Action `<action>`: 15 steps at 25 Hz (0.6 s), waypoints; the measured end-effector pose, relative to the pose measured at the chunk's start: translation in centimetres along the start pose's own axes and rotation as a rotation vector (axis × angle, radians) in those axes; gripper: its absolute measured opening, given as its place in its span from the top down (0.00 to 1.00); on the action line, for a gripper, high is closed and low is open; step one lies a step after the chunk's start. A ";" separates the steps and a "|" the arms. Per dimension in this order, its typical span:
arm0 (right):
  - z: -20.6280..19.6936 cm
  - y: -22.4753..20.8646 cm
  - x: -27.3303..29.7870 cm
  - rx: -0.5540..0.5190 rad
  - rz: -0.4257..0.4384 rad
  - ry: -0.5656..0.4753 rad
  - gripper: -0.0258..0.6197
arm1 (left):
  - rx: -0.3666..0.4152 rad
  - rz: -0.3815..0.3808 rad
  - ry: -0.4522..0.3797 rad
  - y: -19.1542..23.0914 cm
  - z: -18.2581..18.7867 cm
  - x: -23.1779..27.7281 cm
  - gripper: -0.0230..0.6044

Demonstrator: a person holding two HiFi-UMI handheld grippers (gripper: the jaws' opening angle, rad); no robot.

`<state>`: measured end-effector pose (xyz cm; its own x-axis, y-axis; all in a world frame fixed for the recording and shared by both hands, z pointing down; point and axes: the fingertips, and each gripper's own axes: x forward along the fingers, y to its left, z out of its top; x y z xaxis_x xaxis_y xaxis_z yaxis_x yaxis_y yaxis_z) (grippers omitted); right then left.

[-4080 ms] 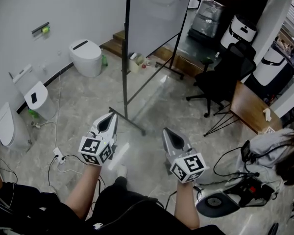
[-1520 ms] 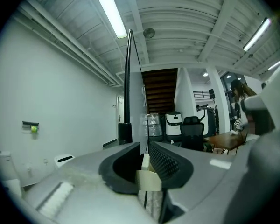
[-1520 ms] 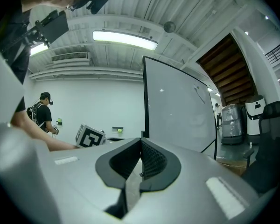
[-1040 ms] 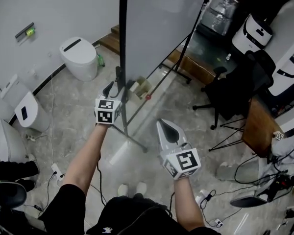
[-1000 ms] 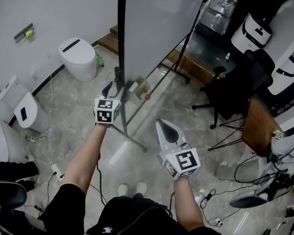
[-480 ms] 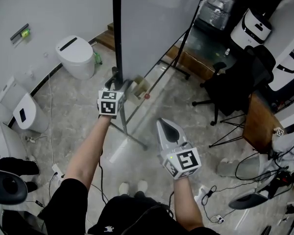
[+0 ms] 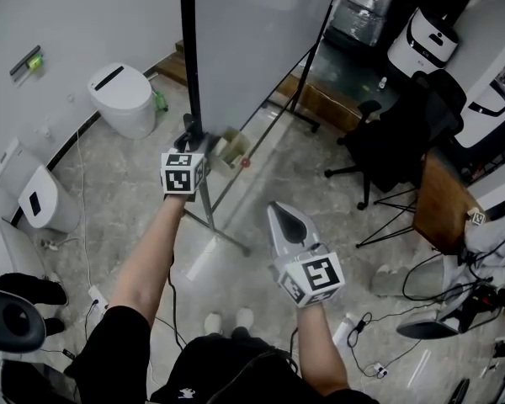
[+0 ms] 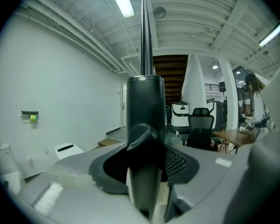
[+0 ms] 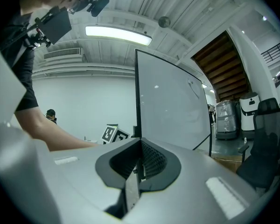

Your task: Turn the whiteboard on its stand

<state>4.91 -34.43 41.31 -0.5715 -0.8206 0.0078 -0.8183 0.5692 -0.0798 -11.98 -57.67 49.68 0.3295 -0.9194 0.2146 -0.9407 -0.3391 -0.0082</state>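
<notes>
Grips with the left tool the black post of the whiteboard stand, in the upper middle of the head view; jaws just closing in, post pressed between the pads. Holds the right tool at lower centre, jaws together with nothing inside, apart from the board. Shows the whiteboard upright at the top, over the grey floor.

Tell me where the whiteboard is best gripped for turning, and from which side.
Grip the dark upright bar at the near edge of the whiteboard, by its knob, coming in level from the person's side. The bar is slim and vertical, so tongs close across it. The left tongs have just been closing there, bar between them.
</notes>
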 end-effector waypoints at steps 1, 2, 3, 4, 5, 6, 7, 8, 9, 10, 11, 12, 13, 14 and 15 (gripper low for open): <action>0.0 0.1 -0.1 -0.001 -0.001 0.004 0.95 | -0.004 0.001 -0.001 0.0 0.0 -0.1 0.67; 0.0 0.1 -0.3 -0.004 -0.001 0.007 0.95 | -0.007 0.003 -0.002 0.1 0.1 -0.2 0.67; 0.0 0.1 -0.4 -0.006 -0.001 0.008 0.95 | -0.008 0.004 -0.003 0.1 0.1 -0.4 0.67; 0.0 0.0 -0.6 -0.005 -0.003 0.008 0.95 | -0.008 0.003 -0.004 0.0 0.1 -0.5 0.67; -0.1 -0.2 -0.9 -0.003 -0.007 0.006 0.95 | -0.008 0.001 -0.003 -0.2 0.0 -0.5 0.67; -0.1 -0.4 -1.2 0.001 -0.014 0.003 0.95 | -0.008 -0.001 -0.001 -0.3 -0.1 -0.6 0.67; -0.1 -0.4 -1.4 0.002 -0.019 0.001 0.95 | -0.008 -0.003 0.001 -0.4 -0.2 -0.7 0.67; -0.1 -0.4 -1.5 0.001 -0.022 0.000 0.95 | -0.009 -0.003 0.002 -0.5 -0.2 -0.9 0.67; -0.1 -0.2 -1.6 -0.001 -0.024 0.000 0.95 | -0.010 -0.003 0.001 -0.4 -0.3 -1.1 0.67; 0.0 -0.1 -1.7 -0.002 -0.025 0.000 0.95 | -0.011 -0.003 -0.001 -0.4 -0.3 -1.4 0.67; 0.0 0.1 -1.8 -0.002 -0.025 0.000 0.95 | -0.012 -0.004 -0.002 -0.2 -0.4 -1.7 0.67; 0.0 0.3 -1.8 -0.002 -0.025 0.000 0.95 | -0.011 -0.005 -0.003 -0.1 -0.5 -2.0 0.67; 0.0 0.4 -1.9 -0.003 -0.024 -0.001 0.95 | -0.011 -0.006 -0.003 0.0 -0.5 -2.3 0.67; 0.0 0.5 -2.0 -0.003 -0.024 -0.001 0.95 | -0.009 -0.007 -0.002 0.0 -0.5 -2.6 0.67; 0.1 0.5 -2.1 -0.004 -0.024 -0.002 0.95 | -0.008 -0.009 -0.001 0.0 -0.6 -2.9 0.67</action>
<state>5.68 -32.41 41.13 -0.5518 -0.8340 0.0079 -0.8319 0.5497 -0.0758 -12.98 -54.90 49.64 0.3377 -0.9167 0.2138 -0.9385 -0.3453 0.0016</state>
